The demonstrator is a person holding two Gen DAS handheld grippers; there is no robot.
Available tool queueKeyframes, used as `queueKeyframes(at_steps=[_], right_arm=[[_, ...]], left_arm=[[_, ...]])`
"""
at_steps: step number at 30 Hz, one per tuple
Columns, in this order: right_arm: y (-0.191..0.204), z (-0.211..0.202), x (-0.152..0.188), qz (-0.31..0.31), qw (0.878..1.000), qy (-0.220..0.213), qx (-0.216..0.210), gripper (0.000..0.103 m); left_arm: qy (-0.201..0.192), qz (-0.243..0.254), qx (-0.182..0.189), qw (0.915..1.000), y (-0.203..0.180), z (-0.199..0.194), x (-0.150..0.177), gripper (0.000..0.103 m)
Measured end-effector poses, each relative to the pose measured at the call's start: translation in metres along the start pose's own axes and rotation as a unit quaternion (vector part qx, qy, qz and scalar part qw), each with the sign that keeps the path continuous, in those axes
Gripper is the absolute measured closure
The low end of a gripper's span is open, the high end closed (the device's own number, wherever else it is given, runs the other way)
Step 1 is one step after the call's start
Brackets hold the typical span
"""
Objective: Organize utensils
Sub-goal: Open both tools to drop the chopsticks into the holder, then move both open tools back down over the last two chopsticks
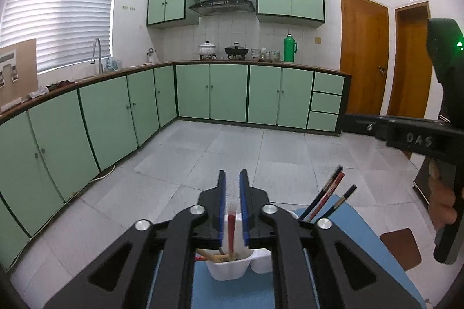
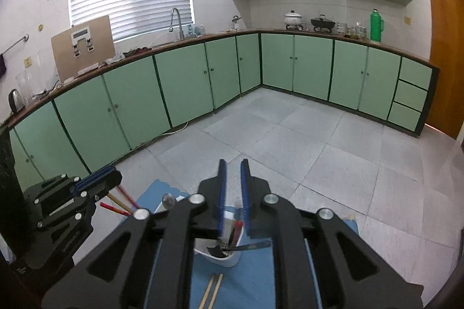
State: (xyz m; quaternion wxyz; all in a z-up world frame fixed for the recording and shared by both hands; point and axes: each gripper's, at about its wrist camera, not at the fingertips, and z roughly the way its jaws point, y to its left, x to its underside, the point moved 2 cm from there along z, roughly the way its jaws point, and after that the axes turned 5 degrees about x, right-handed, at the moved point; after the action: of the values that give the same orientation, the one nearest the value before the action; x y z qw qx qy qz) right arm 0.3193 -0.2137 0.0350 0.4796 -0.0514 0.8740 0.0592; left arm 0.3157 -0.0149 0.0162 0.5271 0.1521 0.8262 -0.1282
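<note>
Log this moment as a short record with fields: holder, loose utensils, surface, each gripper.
holder: white utensil holder on the blue mat, with chopsticks and dark utensils standing in it
loose utensils: pair of wooden chopsticks lying on the mat in front of the holder
left gripper: slightly open above the holder, grasping nothing
right gripper: slightly open above the holder, empty

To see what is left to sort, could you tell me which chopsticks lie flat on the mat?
The pale wooden pair, flat on the blue mat before the white holder; the red chopsticks stand tilted instead.
</note>
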Motion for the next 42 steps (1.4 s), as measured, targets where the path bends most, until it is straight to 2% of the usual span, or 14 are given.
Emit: queueKeyframes(at_steps=[1, 2, 5, 9, 11, 14, 19, 23, 29, 36, 42], right_arm=[[-0.002, -0.005, 0.0, 0.004, 1.0, -0.008, 0.004, 0.072], [-0.003, -0.009, 0.001, 0.007, 1.0, -0.014, 0.008, 0.058], [-0.009, -0.03, 0.003, 0.014, 0.999, -0.041, 0.019, 0.052], [-0.018, -0.057, 0.014, 0.017, 0.997, -0.068, 0.037, 0.036], [-0.021, -0.071, 0.026, 0.017, 0.996, -0.08, 0.046, 0.03], [-0.023, -0.09, 0.052, 0.018, 0.994, -0.09, 0.055, 0.022], [-0.022, -0.105, 0.108, 0.024, 0.995, -0.072, 0.06, 0.017], [-0.016, -0.1, 0.168, 0.033, 0.997, -0.032, 0.07, 0.013], [-0.01, -0.076, 0.244, 0.047, 0.994, 0.036, 0.091, 0.013], [-0.002, -0.055, 0.298, 0.075, 0.99, 0.08, 0.094, 0.013], [0.014, -0.051, 0.316, 0.058, 0.99, 0.092, 0.092, 0.013]], left_arm=[[-0.004, -0.001, 0.001, 1.0, 0.0, -0.003, -0.001, 0.082], [-0.007, -0.001, 0.001, 1.0, 0.0, -0.006, -0.002, 0.075], [-0.019, -0.003, -0.002, 0.9998, 0.0, -0.023, -0.001, 0.066], [-0.028, -0.003, -0.011, 0.9996, -0.004, -0.047, 0.01, 0.059], [-0.024, 0.0, -0.018, 0.9995, -0.009, -0.059, 0.023, 0.05], [-0.004, 0.003, -0.018, 0.9998, -0.019, -0.071, 0.048, 0.048], [0.058, -0.002, -0.007, 0.9983, -0.034, -0.075, 0.105, 0.046], [0.11, -0.013, -0.019, 0.9936, -0.038, -0.069, 0.159, 0.043], [0.162, -0.044, -0.035, 0.9852, -0.031, -0.057, 0.225, 0.042], [0.184, -0.064, -0.049, 0.9796, -0.027, -0.049, 0.266, 0.042], [0.193, -0.068, -0.055, 0.9774, -0.027, -0.051, 0.27, 0.041]])
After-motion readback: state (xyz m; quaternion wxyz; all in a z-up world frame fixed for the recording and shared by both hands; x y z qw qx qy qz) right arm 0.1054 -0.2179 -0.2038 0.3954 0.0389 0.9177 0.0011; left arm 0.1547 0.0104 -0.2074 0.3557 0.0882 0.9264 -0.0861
